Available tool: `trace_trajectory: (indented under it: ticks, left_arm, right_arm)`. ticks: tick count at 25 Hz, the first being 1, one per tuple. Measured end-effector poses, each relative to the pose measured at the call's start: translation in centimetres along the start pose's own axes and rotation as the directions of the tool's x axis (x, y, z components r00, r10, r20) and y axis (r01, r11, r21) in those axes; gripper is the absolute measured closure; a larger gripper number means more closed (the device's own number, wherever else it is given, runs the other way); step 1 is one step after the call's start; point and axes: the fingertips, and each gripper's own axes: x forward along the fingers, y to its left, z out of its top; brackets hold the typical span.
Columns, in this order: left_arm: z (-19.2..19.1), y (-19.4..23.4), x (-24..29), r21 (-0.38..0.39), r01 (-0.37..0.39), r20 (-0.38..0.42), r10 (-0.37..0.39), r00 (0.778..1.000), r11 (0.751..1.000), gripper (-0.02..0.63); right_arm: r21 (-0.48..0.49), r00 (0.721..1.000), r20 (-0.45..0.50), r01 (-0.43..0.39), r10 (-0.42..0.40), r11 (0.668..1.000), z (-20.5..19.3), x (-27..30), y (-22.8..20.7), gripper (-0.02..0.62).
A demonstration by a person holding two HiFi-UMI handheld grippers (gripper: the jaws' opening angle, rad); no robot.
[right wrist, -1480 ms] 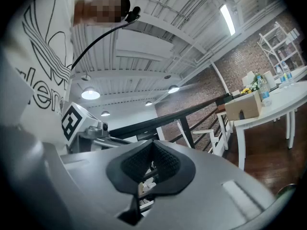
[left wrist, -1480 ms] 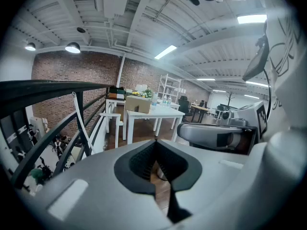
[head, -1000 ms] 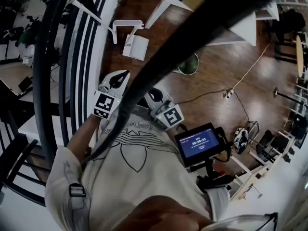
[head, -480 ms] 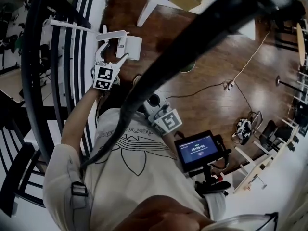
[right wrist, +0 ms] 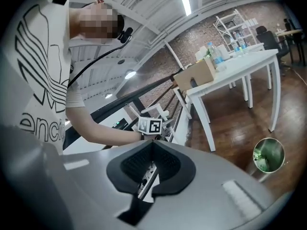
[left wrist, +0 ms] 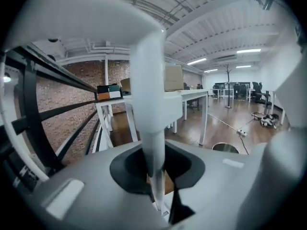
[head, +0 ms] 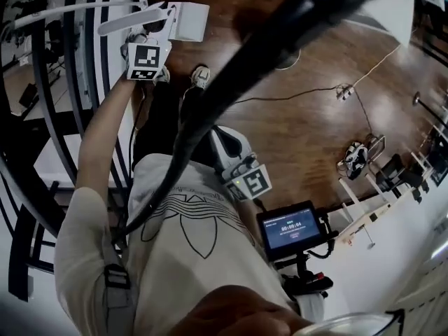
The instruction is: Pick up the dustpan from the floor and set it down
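The white long-handled dustpan (head: 189,21) stands on the wood floor at the top left of the head view, its handle (head: 105,9) running left along the black railing. My left gripper (head: 150,28) reaches out to it. In the left gripper view the white handle (left wrist: 148,104) runs upright between the jaws of my left gripper (left wrist: 156,195), which are closing and pinch it. My right gripper (head: 220,135) stays close to the person's body, shut with nothing in it. The right gripper view shows those jaws (right wrist: 144,188) together, and the left gripper's marker cube (right wrist: 151,126) beyond them.
A black railing (head: 42,117) runs down the left side. White tables (right wrist: 230,66) carry a cardboard box (right wrist: 194,75). A green-lined bin (right wrist: 267,155) stands on the floor. A cable with a power strip (head: 343,91) lies on the floor. A thick black cable (head: 280,40) crosses the head view.
My left gripper has travelled out from the body to the dustpan, opened wide on the way and closed round the handle. The right gripper shifted a little and rolled.
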Motion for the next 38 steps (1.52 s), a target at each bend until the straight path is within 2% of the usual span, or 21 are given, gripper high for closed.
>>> trace_trajectory:
  ticks: [1,4,6,8,16,22,26,30,35,38]
  left_arm:
    - [0.5,0.0,-0.4,-0.017,0.011,-0.008,-0.011,1.000,1.000,0.539]
    - [1.1,-0.2,-1.0,-0.102,0.033,-0.081,-0.041,0.996,0.994,0.541]
    - [1.5,-0.5,-1.5,-0.125,0.043,-0.093,-0.055,0.994,0.991,0.541]
    - [2.9,-0.3,-2.5,-0.125,0.040,-0.076,-0.050,0.996,0.991,0.541]
    - [12.4,2.1,-8.4,-0.130,-0.007,-0.020,0.004,1.000,0.991,0.541]
    - [15.1,3.0,-9.6,-0.113,-0.030,0.039,0.035,0.999,0.993,0.541]
    - [14.5,3.0,-9.2,-0.119,-0.035,0.038,0.040,0.998,0.992,0.541]
    - [11.5,2.9,-7.8,-0.132,-0.048,0.013,0.050,0.999,0.990,0.541]
    - [8.7,3.1,-5.8,-0.127,-0.022,-0.017,0.020,1.000,0.992,0.540]
    - [6.6,1.7,-4.6,-0.121,0.005,-0.047,-0.011,0.999,0.993,0.540]
  right_arm:
    - [0.009,1.000,0.002,0.005,-0.005,1.000,0.0,-0.1,0.1,0.592]
    - [0.019,1.000,0.025,-0.002,0.001,1.000,0.6,0.5,0.4,0.592]
    - [0.004,0.999,0.048,-0.017,0.017,1.000,1.1,1.0,0.5,0.592]
    - [-0.024,0.997,0.072,-0.039,0.040,0.999,1.7,1.5,0.7,0.592]
    - [-0.156,0.971,0.177,-0.135,0.163,0.978,5.3,4.2,1.4,0.592]
    - [-0.272,0.948,0.201,-0.187,0.246,0.944,7.0,6.2,2.0,0.592]
    - [-0.290,0.947,0.190,-0.198,0.260,0.936,6.6,6.6,2.2,0.592]
    - [-0.281,0.956,0.144,-0.207,0.255,0.937,5.5,6.5,2.0,0.592]
    - [-0.227,0.969,0.133,-0.175,0.209,0.958,5.5,6.8,1.7,0.592]
    - [-0.191,0.980,0.100,-0.153,0.174,0.970,4.5,5.6,0.6,0.592]
